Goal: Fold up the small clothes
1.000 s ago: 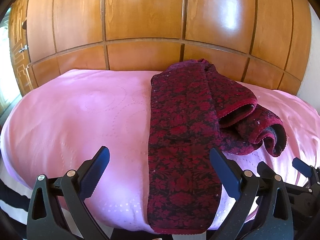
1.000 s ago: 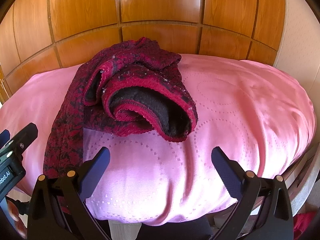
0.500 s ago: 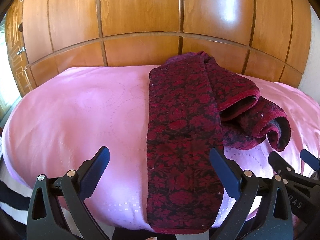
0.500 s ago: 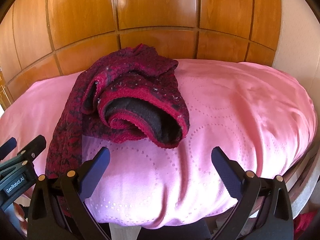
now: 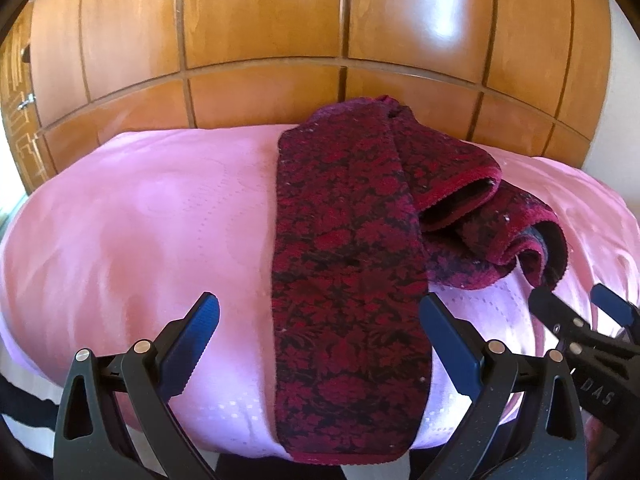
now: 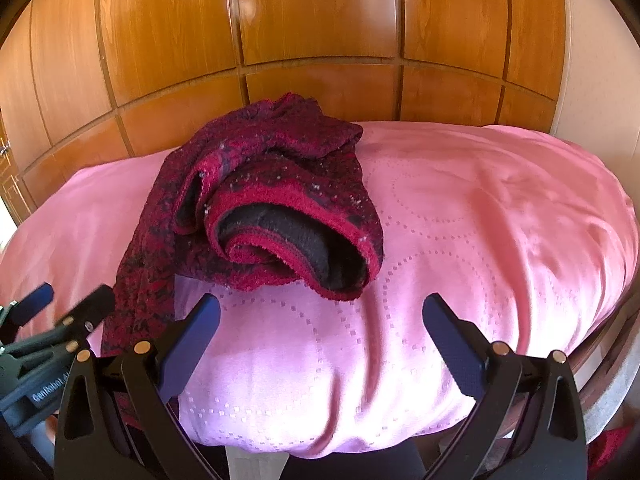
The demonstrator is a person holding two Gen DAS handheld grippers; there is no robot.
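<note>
A dark red patterned garment (image 5: 348,264) lies on the pink cloth (image 5: 140,240). One long flat part runs toward the near edge and hangs over it. Its other part is bunched at the right, with a rolled cuff (image 6: 304,248) showing black lining. My left gripper (image 5: 320,320) is open, its fingers straddling the flat part without touching it. My right gripper (image 6: 320,320) is open just short of the rolled cuff, holding nothing. Each gripper shows at the edge of the other's view: the right gripper (image 5: 580,312) and the left gripper (image 6: 72,300).
The pink cloth (image 6: 480,240) covers a rounded table. A wall of wooden cabinet panels (image 5: 260,40) stands right behind it. A pale wall (image 6: 592,80) is at the far right. The table edge drops off close in front of both grippers.
Both grippers have moved forward toward the garment and drawn closer together. The garment has not moved. Both stay open.
</note>
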